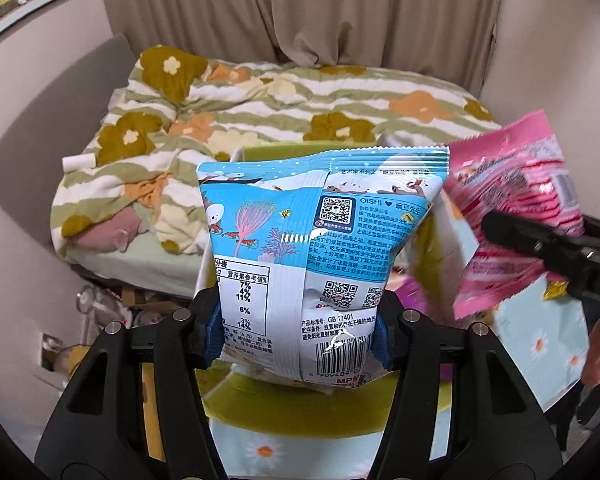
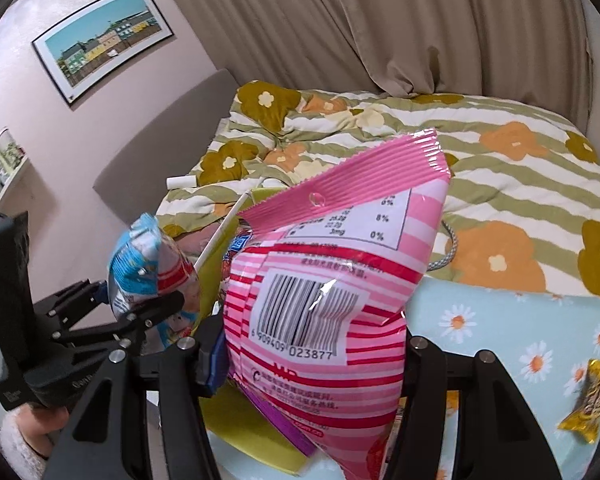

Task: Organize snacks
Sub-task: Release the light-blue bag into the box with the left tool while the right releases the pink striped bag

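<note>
A blue snack bag (image 1: 316,240) stands upright in my left gripper (image 1: 298,332), whose blue pads press on its lower sides. In the right wrist view, a pink striped snack bag (image 2: 332,280) is pinched low down by my right gripper (image 2: 312,356). Both bags hang above a yellow-green box (image 1: 260,396) with a white rim. From the left wrist view the pink bag (image 1: 512,184) sits to the right, with the right gripper's black finger (image 1: 540,244) across it. From the right wrist view the blue bag (image 2: 140,264) and left gripper (image 2: 140,312) are at the left.
The box (image 2: 240,428) rests on a light blue daisy-print cloth (image 2: 500,320) and holds a purple packet (image 2: 284,420). A gold-wrapped candy (image 2: 592,400) lies on the cloth at the right. Behind is a bed with a flowered quilt (image 1: 260,100) and beige curtains.
</note>
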{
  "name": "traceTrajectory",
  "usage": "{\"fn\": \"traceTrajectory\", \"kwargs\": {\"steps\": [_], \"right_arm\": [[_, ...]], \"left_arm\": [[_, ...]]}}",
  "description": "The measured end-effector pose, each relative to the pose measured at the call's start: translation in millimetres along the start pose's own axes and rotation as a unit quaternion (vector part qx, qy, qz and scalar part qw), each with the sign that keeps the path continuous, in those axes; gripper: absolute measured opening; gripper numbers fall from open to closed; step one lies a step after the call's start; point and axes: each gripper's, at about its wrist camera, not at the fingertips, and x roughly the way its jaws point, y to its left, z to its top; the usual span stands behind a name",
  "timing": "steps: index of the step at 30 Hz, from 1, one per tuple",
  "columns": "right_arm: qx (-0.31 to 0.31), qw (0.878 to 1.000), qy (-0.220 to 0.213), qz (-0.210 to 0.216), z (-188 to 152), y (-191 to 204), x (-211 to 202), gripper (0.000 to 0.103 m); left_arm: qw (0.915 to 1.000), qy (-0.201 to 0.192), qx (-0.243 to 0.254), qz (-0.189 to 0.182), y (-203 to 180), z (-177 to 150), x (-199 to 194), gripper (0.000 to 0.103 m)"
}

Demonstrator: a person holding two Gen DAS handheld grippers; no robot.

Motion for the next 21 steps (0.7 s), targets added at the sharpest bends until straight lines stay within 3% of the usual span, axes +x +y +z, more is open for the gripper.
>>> {"fn": "traceTrajectory", "kwargs": {"steps": [2, 4, 5, 14, 21], "right_arm": [[0.009, 1.000, 0.002, -0.009, 0, 5, 8, 0.054], [0.017, 1.000, 0.002, -0.017, -1, 7, 13, 0.054], [0.021, 1.000, 0.003, -0.021, -2, 8, 15, 0.054], [0.039, 0.998, -0.004, -0.048, -1, 22, 15, 0.055], [0.032, 0.998, -0.003, -0.046, 7, 41, 23, 0.056]], "left_arm": [[0.9999, 0.009, 0.006, -0.008, 6, -3, 9, 0.063], [0.9997, 0.014, 0.015, -0.011, 11, -6, 15, 0.099], [0.9997, 0.011, 0.019, -0.011, 14, -8, 15, 0.103], [0.9986, -0.010, 0.030, -0.043, 29, -14, -3, 0.103], [0.9987, -0.015, 0.024, -0.043, 45, -19, -10, 0.103]]}}
